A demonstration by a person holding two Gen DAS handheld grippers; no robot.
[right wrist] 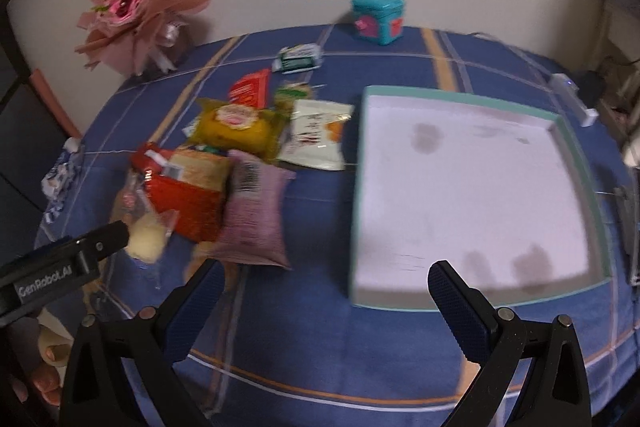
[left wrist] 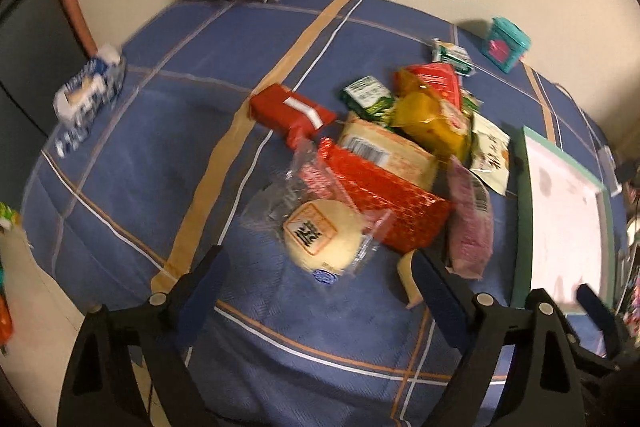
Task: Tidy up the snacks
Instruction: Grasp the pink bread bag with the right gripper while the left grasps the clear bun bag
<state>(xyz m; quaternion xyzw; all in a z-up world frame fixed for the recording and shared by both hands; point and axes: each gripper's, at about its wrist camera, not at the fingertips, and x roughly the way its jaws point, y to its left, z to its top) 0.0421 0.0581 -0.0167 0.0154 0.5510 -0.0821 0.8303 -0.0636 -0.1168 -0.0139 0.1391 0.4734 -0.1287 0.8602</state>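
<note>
A: Entry. Left gripper point(left wrist: 316, 291) hangs over the near edge of the snack pile point(left wrist: 400, 163), jaws spread wide, nothing between the pads. The round bun in a clear wrapper point(left wrist: 320, 235) lies just ahead of the fingertips, touching the red foil packet point(left wrist: 384, 203).

B: And the right gripper point(right wrist: 324, 303)?

A: Also spread wide and empty, hovering over the blue checked cloth point(right wrist: 320, 367), just in front of the near wall of the shallow teal tray point(right wrist: 356, 187). The tray holds nothing yet; every snack sits left of it.

B: Risks?

A: First, the wrapper. It is slack and glossy; a pinch on the loose film alone probably lets the bun slide or swing. Second, crowding. The red packet and the purple bag point(right wrist: 252, 215) overlap around the bun, so a closing jaw could catch a neighbour and drag the pile.

B: The cloth?

A: Soft, likely to bunch if a finger digs in.

B: Anything else?

A: Both views are blurred, so exact contact is hard to judge. The two grippers are near each other beside the tray; they could knock together.
</note>
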